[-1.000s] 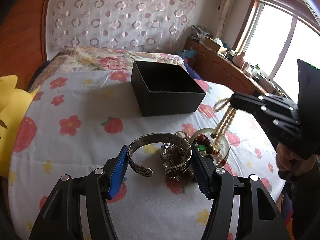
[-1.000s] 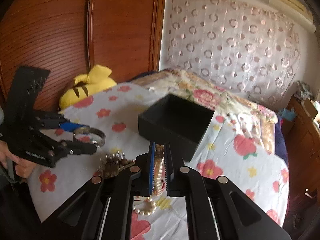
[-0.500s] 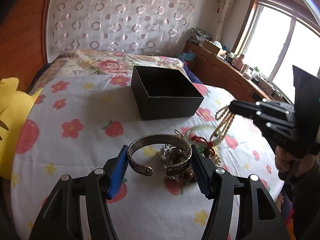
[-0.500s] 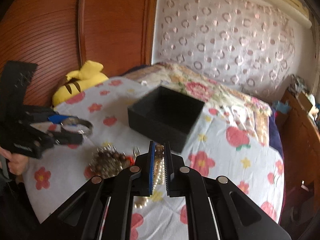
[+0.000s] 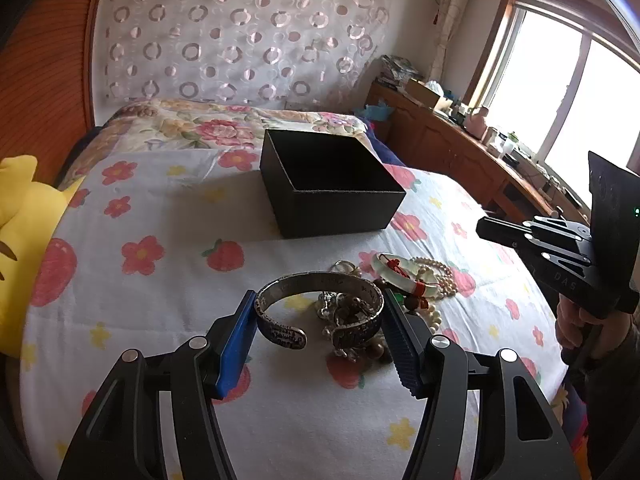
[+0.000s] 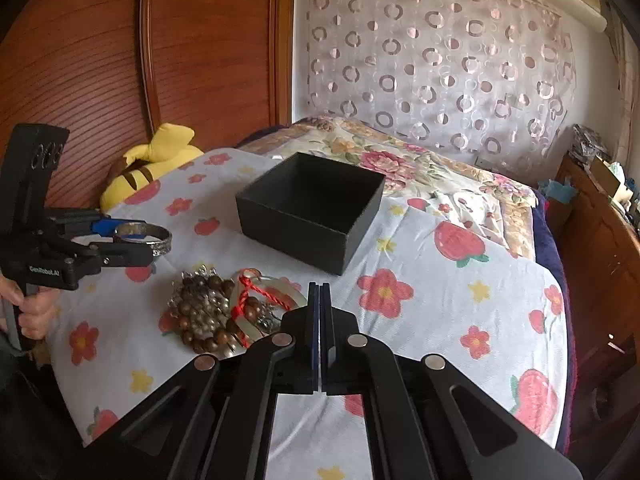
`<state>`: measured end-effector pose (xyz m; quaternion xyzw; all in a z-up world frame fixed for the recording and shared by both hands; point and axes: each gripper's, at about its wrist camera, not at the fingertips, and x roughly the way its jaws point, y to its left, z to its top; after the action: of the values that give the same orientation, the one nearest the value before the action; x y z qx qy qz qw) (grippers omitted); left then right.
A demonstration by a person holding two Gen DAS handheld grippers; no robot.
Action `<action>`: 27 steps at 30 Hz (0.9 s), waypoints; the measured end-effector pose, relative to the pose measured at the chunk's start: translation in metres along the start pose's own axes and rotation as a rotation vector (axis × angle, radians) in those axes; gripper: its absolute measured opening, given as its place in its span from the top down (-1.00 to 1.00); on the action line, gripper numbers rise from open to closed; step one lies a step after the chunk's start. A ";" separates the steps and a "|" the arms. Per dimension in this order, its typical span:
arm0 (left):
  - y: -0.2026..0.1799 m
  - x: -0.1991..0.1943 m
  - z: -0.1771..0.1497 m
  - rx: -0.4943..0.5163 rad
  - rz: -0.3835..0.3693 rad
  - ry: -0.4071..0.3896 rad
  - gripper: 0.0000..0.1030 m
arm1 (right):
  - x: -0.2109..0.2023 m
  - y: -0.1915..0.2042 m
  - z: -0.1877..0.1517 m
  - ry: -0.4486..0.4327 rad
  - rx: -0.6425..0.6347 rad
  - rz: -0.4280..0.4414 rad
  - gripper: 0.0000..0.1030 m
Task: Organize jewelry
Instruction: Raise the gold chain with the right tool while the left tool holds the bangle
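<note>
Left wrist: L gripper (image 5: 320,330) level (bangle (image 5: 316,312) clamped)

Both wrist views look from near across the bed, sharing the black box (image 5: 332,184) (image 6: 310,212) from opposite sides.

A dull, engraved metal finish is noted on the cuff bracelet (image 5: 318,312). Matt black card is seen on the box (image 5: 332,190), soft printed cloth on the bedsheet (image 5: 160,280), and glossy ribbed wood on the wardrobe (image 6: 160,60).
</note>
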<state>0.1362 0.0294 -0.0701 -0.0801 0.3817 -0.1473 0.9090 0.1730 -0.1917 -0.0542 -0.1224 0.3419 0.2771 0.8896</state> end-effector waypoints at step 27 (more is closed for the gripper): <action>-0.010 0.001 -0.004 0.011 -0.007 0.002 -0.13 | 0.078 -0.027 -0.021 0.271 -0.001 0.013 0.91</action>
<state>0.1320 0.0193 -0.0713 -0.0763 0.3817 -0.1528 0.9084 0.2247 -0.1901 -0.1220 -0.1569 0.4597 0.2638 0.8333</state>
